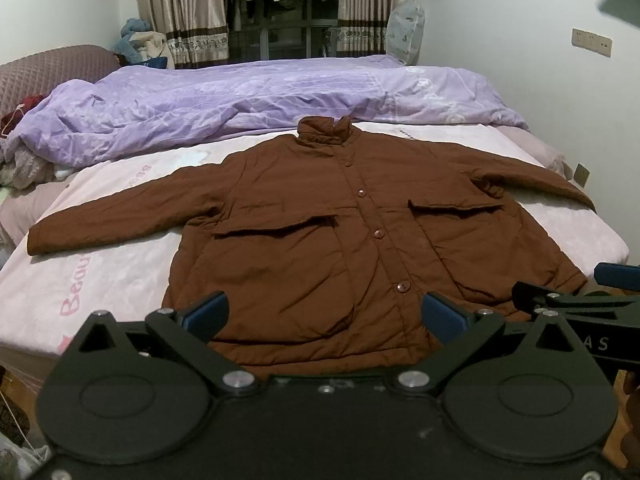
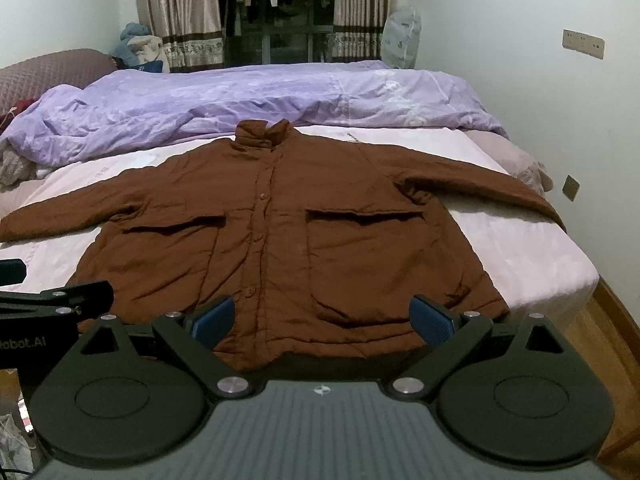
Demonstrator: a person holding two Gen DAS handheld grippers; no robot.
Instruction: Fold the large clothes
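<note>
A large brown padded jacket (image 1: 312,232) lies flat and face up on the bed, buttoned, collar away from me, both sleeves spread out to the sides. It also shows in the right wrist view (image 2: 280,240). My left gripper (image 1: 324,316) is open and empty, hovering just before the jacket's hem. My right gripper (image 2: 322,318) is open and empty, also just before the hem, to the right of the left one. The right gripper's fingers show at the right edge of the left wrist view (image 1: 560,300). The left gripper shows at the left edge of the right wrist view (image 2: 60,300).
The jacket lies on a pale pink sheet (image 1: 100,272). A rumpled purple duvet (image 1: 240,100) is bunched behind it. A clothes pile (image 1: 20,164) sits at the left. Curtains (image 1: 188,12) and a covered fan (image 1: 406,28) stand beyond. Wooden floor (image 2: 600,340) shows right of the bed.
</note>
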